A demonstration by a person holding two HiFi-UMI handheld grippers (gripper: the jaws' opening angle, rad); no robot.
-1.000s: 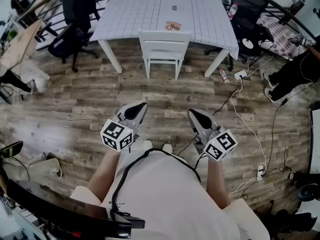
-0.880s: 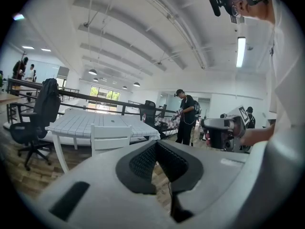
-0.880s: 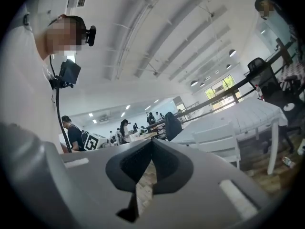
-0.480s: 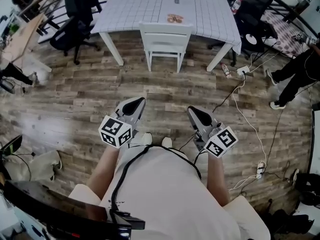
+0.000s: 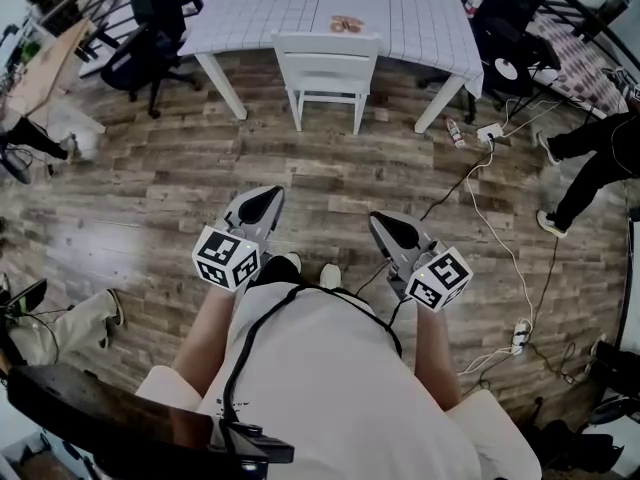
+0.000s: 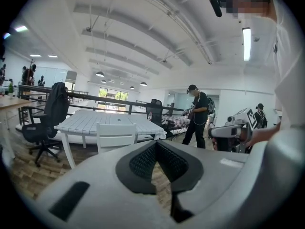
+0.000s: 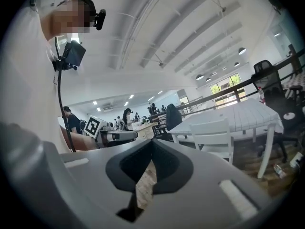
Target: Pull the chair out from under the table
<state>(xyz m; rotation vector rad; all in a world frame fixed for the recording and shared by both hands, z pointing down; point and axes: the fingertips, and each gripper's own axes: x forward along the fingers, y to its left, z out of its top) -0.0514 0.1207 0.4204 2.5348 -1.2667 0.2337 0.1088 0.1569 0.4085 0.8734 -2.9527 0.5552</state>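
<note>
A white chair (image 5: 326,72) stands pushed in at the near side of a white slatted table (image 5: 330,8), its backrest toward me. It also shows in the left gripper view, white chair (image 6: 116,136), and in the right gripper view, white chair (image 7: 213,136). My left gripper (image 5: 266,203) and right gripper (image 5: 385,227) hang side by side over the wooden floor, well short of the chair. Both are shut with nothing between the jaws.
Black office chairs stand left (image 5: 145,53) and right (image 5: 505,28) of the table. A white cable and power strips (image 5: 488,133) trail across the floor on the right. A person in black (image 5: 600,158) stands at the far right. A small item (image 5: 346,25) lies on the table.
The table and chair sit a little higher in the head view, and both grippers have shifted slightly toward them. Both jaws stayed shut.
</note>
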